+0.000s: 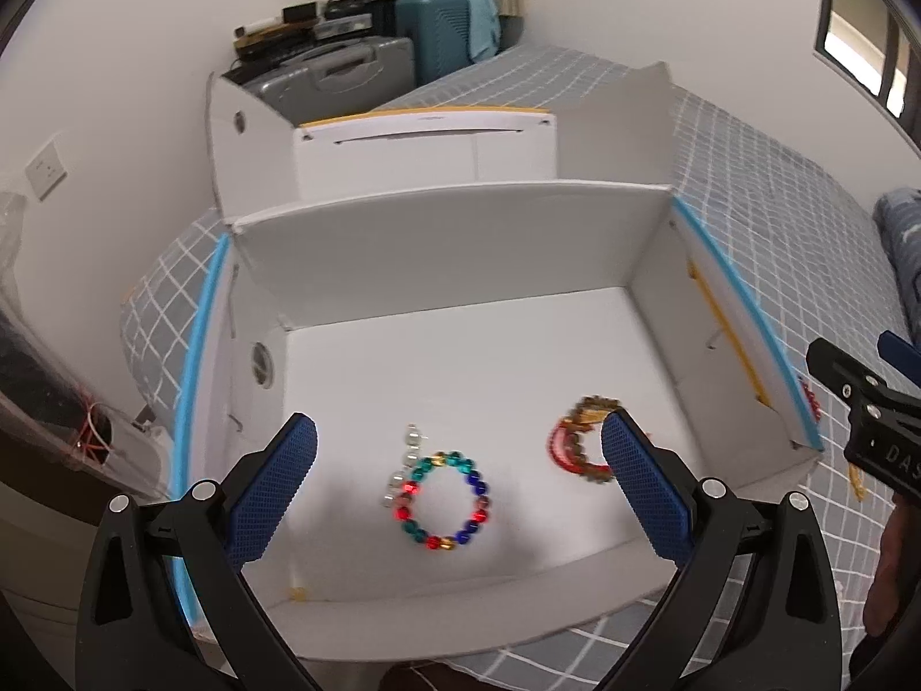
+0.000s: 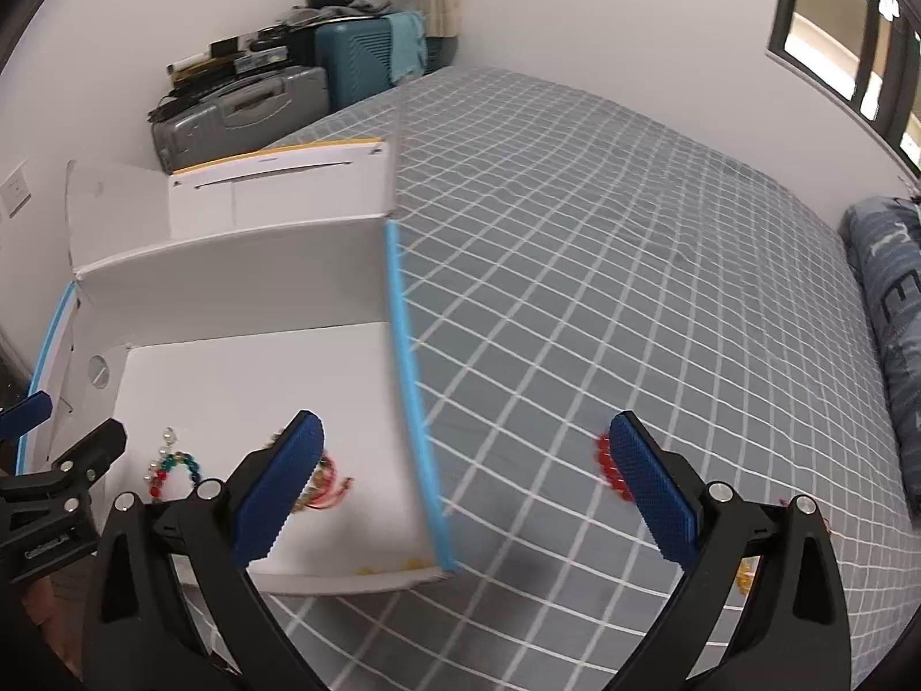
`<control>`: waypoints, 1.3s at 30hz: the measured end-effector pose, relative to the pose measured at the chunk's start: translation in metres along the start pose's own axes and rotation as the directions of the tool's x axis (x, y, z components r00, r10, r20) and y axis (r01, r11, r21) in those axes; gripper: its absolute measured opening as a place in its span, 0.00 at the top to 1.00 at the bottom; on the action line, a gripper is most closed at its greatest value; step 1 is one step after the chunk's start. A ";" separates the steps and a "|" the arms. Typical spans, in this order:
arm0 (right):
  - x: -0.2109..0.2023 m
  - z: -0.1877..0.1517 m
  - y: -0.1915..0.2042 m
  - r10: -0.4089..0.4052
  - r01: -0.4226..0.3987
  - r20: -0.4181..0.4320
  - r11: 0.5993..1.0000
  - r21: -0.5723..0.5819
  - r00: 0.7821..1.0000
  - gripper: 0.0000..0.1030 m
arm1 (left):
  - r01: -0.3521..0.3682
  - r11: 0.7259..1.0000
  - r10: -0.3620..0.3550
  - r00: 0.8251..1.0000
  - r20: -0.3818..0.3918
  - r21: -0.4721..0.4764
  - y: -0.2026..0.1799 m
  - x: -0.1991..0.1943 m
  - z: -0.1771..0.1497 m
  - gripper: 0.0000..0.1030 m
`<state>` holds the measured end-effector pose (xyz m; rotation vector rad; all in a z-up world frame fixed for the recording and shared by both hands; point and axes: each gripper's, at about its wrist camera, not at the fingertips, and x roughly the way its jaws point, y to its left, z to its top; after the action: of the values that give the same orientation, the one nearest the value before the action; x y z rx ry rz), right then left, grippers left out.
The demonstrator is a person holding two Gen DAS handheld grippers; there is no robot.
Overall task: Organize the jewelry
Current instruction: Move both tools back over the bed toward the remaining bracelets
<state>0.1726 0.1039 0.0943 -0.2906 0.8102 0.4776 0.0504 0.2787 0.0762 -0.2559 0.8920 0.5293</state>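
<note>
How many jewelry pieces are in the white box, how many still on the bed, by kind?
In the white box:
multicolour bead bracelet: 1
silver bead piece: 1
red and gold bracelet: 1
On the bed:
red bead bracelet: 1
Total: 4

A bed with a grey cover crossed by white grid lines fills most of the room, a dark blue patterned pillow lying at its far right edge. In the corner by the white wall stand a grey hard suitcase and a teal one with clutter piled on top; a window sits high on the right, a wall socket on the left
</note>
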 end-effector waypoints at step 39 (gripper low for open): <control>0.040 -0.149 -0.361 -0.187 0.295 -0.283 0.863 0.410 0.941 0.07 | 0.363 0.799 -0.303 0.932 -0.201 0.479 -0.294 0.005 -0.157 0.05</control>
<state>0.2884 -0.2563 -0.0093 -0.0150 1.0735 0.0061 0.1062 -0.0341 -0.0244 0.0472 1.0403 -0.0662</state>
